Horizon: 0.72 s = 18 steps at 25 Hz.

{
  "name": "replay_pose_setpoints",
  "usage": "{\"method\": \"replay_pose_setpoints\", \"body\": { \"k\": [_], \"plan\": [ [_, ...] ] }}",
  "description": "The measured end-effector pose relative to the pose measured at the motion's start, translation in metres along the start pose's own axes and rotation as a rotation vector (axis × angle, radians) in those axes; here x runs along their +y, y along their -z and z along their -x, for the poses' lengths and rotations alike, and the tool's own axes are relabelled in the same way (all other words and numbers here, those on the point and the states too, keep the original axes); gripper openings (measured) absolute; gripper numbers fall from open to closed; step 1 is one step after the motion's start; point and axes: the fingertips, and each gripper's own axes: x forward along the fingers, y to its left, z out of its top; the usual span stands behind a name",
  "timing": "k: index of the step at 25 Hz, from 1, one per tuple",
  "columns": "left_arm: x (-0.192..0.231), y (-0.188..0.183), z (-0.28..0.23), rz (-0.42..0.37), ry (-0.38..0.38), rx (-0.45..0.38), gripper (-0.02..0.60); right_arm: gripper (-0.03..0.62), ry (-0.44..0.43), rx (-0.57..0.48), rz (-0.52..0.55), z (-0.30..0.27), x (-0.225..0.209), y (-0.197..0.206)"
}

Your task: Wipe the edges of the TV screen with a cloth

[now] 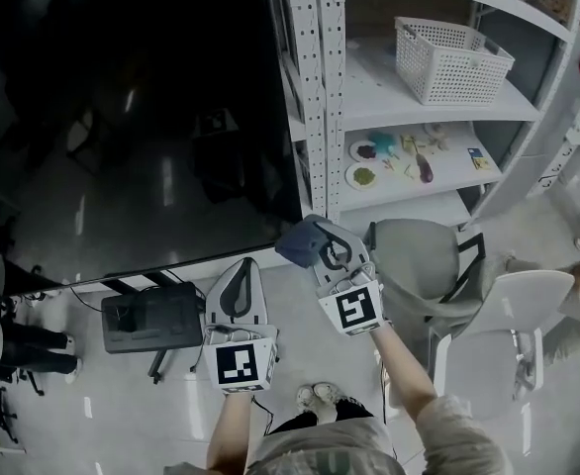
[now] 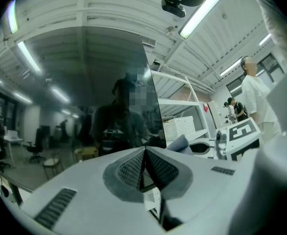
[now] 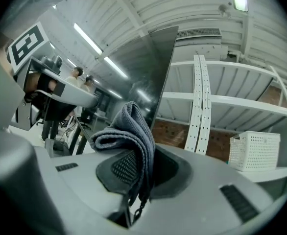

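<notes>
The big dark TV screen (image 1: 122,117) fills the upper left of the head view, with its lower right corner near the white shelf post. My right gripper (image 1: 320,240) is shut on a folded grey-blue cloth (image 1: 295,245), held just below that corner. The right gripper view shows the cloth (image 3: 131,131) pinched between the jaws, bulging above them, and the screen's right edge (image 3: 163,77) ahead. My left gripper (image 1: 239,277) hovers below the screen's bottom edge, jaws shut with nothing between them (image 2: 144,168). The screen (image 2: 84,106) reflects the room.
A white metal shelf unit (image 1: 320,97) stands right beside the screen, holding a white basket (image 1: 448,59) and plates. Two grey chairs (image 1: 438,275) sit at the right. A dark box (image 1: 151,317) on the TV stand lies low left. My shoes (image 1: 320,396) show on the floor.
</notes>
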Motion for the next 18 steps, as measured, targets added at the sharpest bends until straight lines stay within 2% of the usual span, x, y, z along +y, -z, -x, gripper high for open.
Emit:
{"method": "replay_pose_setpoints", "body": {
  "k": [6,11,18],
  "plan": [
    [-0.002,-0.036,-0.010,-0.014,-0.003,-0.068,0.015,0.049,0.021,-0.057,0.043,0.000,-0.015,-0.039],
    [-0.008,-0.079,-0.012,-0.068,0.034,-0.142,0.015,0.049,0.028,-0.125,0.090,-0.001,-0.032,-0.087],
    [-0.002,-0.133,-0.016,-0.080,0.041,-0.203,0.015,0.049,0.016,-0.152,0.210,-0.006,-0.055,-0.153]
  ]
}}
